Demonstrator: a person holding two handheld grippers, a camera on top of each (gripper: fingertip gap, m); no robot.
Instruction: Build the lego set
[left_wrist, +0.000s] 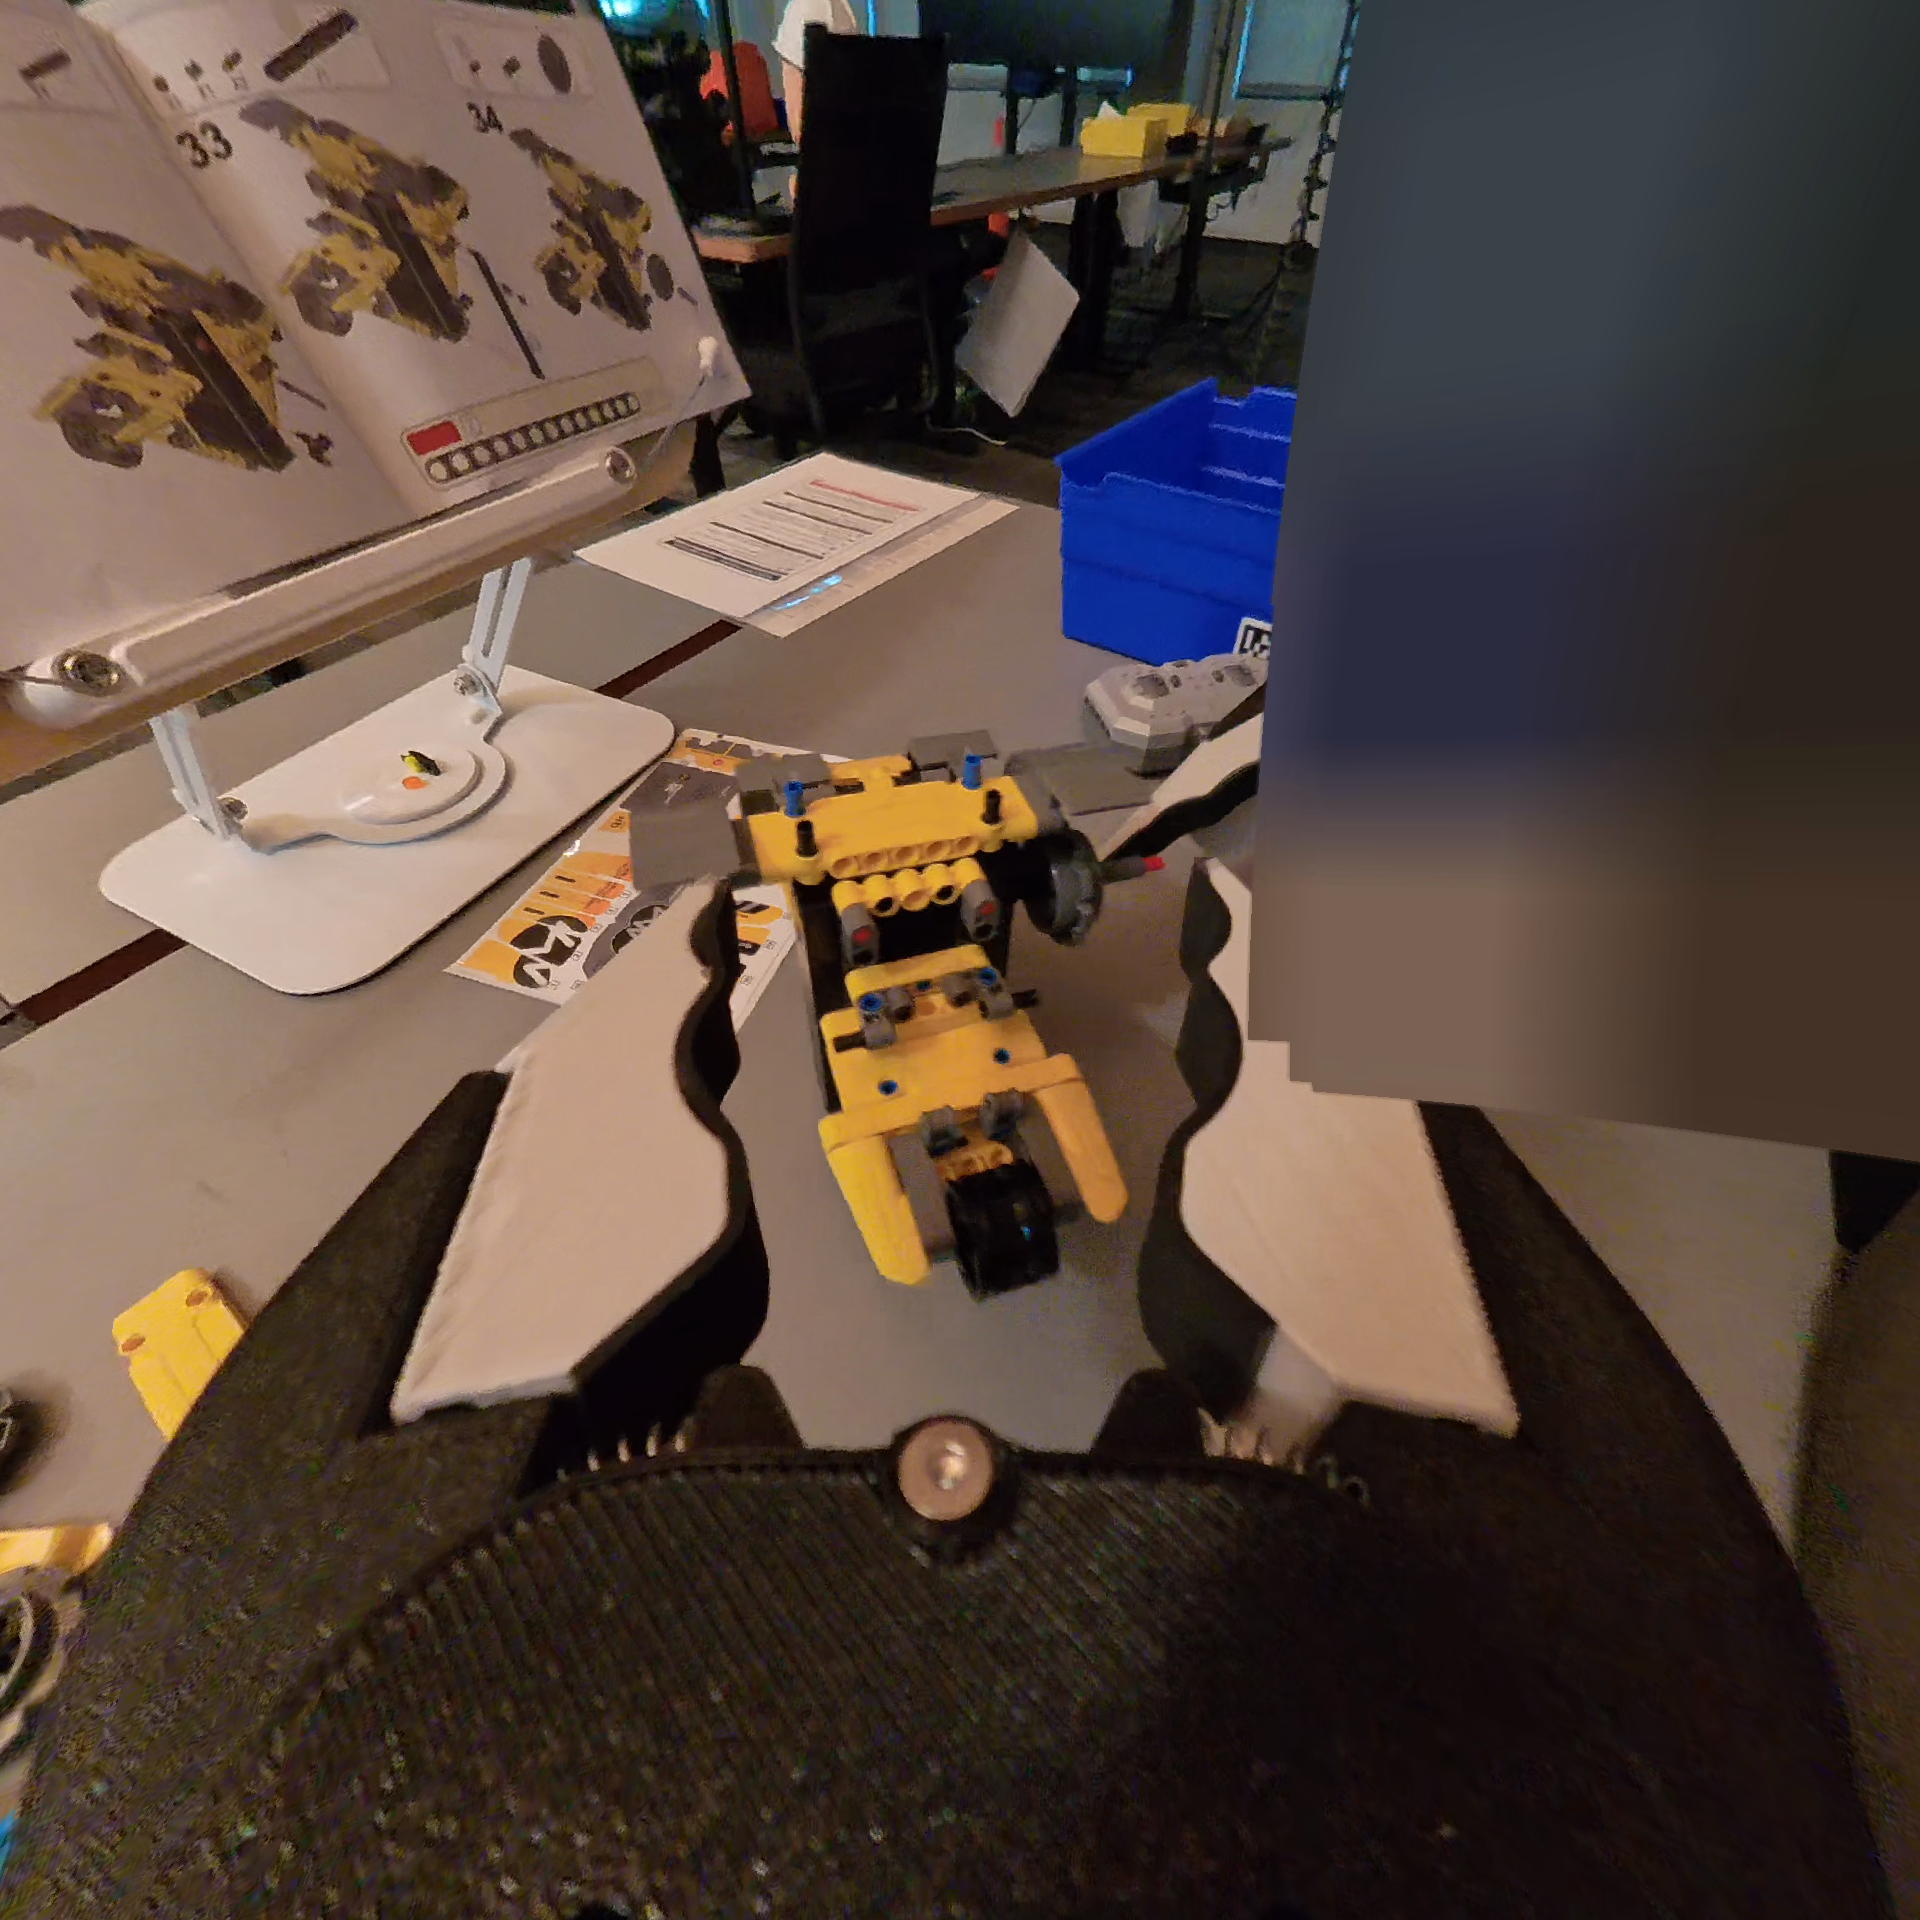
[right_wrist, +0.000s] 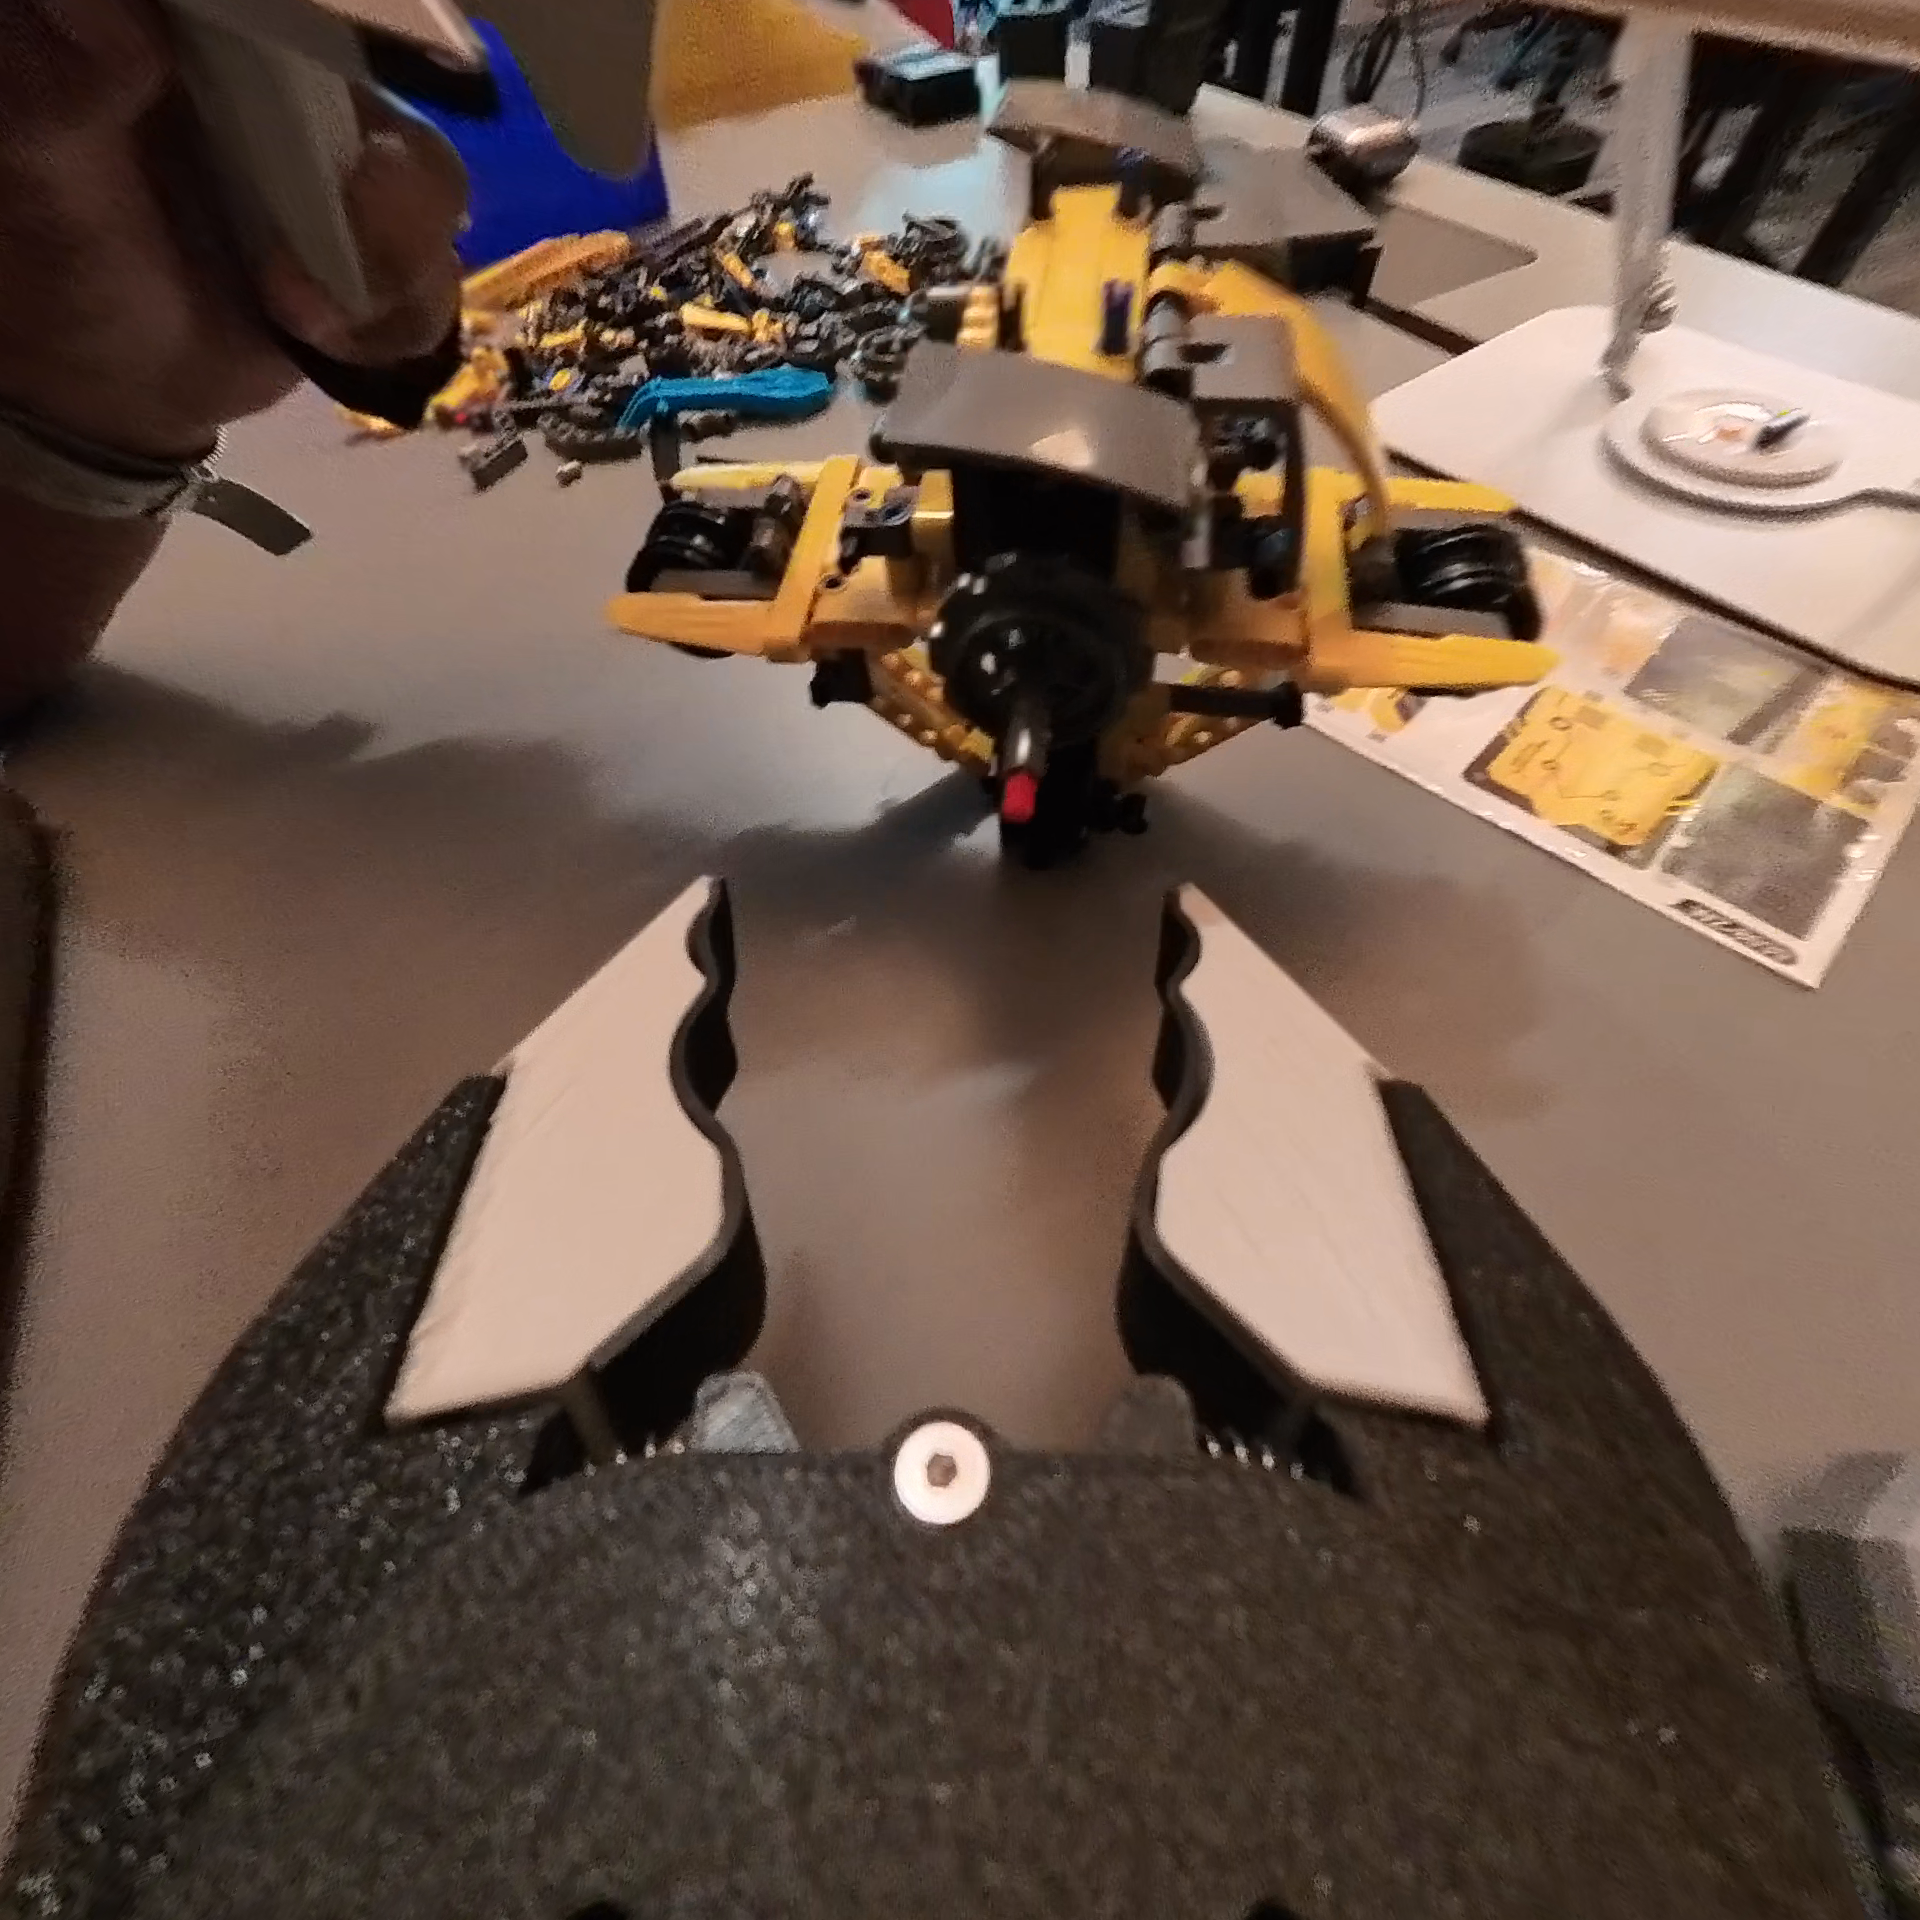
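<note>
Two grippers, both empty, jaws spread wide. Left gripper (left_wrist: 961, 914) hovering over a yellow and black brick-built vehicle model (left_wrist: 925, 997) on a grey table (left_wrist: 312, 1122), fingers either side of the model without touching it. Model lying lengthwise between those fingers, a small black wheel (left_wrist: 1003, 1231) at its near end, a black gear with a red-tipped axle (left_wrist: 1075, 883) sticking out on its far right side. Under and beside the model's far left, a yellow and grey sticker sheet (left_wrist: 582, 914). Further left, a white book stand (left_wrist: 395, 831) holding an open instruction booklet (left_wrist: 312, 260). Behind, a printed sheet of paper (left_wrist: 800, 540), a blue plastic bin (left_wrist: 1174, 520) and a light grey block-like part (left_wrist: 1174, 707). At the left edge, a loose yellow panel piece (left_wrist: 171, 1340).

Right gripper (right_wrist: 945, 904) low over the same table (right_wrist: 312, 935), jaws apart, pointed at the model (right_wrist: 1070, 499) from its side, just short of the red-tipped axle (right_wrist: 1020, 774), not touching. Motion blur throughout. Beyond the model, a heap of loose black, yellow and blue pieces (right_wrist: 686, 301). To the right, the sticker sheet (right_wrist: 1683, 790) and the white stand base (right_wrist: 1662, 499). Upper left, the other gripper's finger, blurred, and a person's hand (right_wrist: 135, 239).
</note>
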